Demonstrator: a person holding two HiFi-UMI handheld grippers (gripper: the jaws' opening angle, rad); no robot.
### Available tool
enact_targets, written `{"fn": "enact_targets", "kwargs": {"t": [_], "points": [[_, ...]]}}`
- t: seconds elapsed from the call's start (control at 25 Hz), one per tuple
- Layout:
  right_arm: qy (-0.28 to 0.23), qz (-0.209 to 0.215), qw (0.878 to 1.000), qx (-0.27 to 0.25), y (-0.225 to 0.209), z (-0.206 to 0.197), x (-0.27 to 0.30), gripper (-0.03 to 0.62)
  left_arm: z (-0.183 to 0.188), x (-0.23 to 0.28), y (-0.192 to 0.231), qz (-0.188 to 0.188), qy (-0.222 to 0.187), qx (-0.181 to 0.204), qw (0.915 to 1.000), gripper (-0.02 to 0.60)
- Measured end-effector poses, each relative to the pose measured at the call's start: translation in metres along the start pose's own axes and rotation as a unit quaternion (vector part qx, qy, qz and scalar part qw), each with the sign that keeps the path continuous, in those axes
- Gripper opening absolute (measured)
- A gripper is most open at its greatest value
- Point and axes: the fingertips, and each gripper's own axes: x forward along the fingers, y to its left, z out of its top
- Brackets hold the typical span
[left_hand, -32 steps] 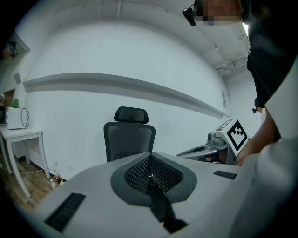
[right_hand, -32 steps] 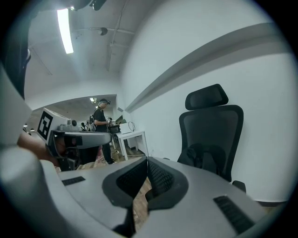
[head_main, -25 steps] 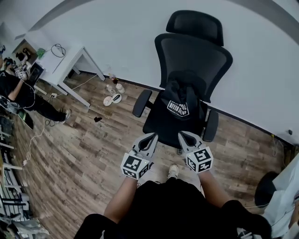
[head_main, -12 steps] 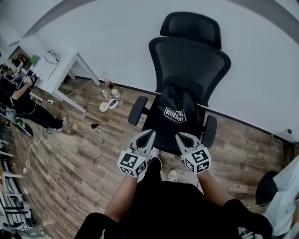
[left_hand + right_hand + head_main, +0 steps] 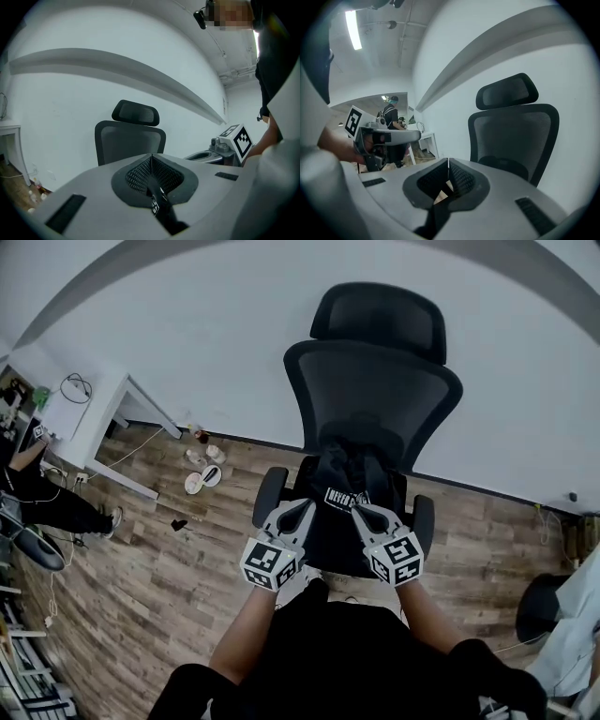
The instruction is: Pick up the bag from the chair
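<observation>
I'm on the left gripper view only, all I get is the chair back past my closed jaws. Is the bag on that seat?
Observer: Yes. The head view shows a black bag on the chair's seat, leaning against the backrest.
Operator: How is my gripper lined up with it?
Observer: The left hand-held gripper points at the seat's front left, just left of the bag.
Operator: And the other one, open?
Observer: No. The right hand-held gripper is shut and empty.

Blk mesh chair (image 5: 375,390), blk bag (image 5: 349,470) w/ white print, brown wood-grain floor (image 5: 187,559).
</observation>
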Motion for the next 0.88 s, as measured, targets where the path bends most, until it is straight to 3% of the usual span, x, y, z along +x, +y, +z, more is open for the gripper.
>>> {"fn": "enact_targets", "kwargs": {"t": [0.32, 0.52, 0.88], "points": [[0.013, -0.063, 0.998, 0.017, -0.033, 0.013, 0.046, 0.021, -0.001, 0.036, 0.052, -0.048, 0.014, -0.012, 0.9987, 0.021], [0.030, -0.100, 0.994, 0.028, -0.055, 0.007, 0.058, 0.021, -0.007, 0.061, 0.062, -0.099, 0.027, -0.009, 0.9947, 0.021], [0.050, -0.126, 0.989, 0.055, -0.104, -0.018, 0.068, 0.021, -0.030, 0.112, 0.084, -0.114, 0.063, -0.010, 0.9914, 0.023]]}}
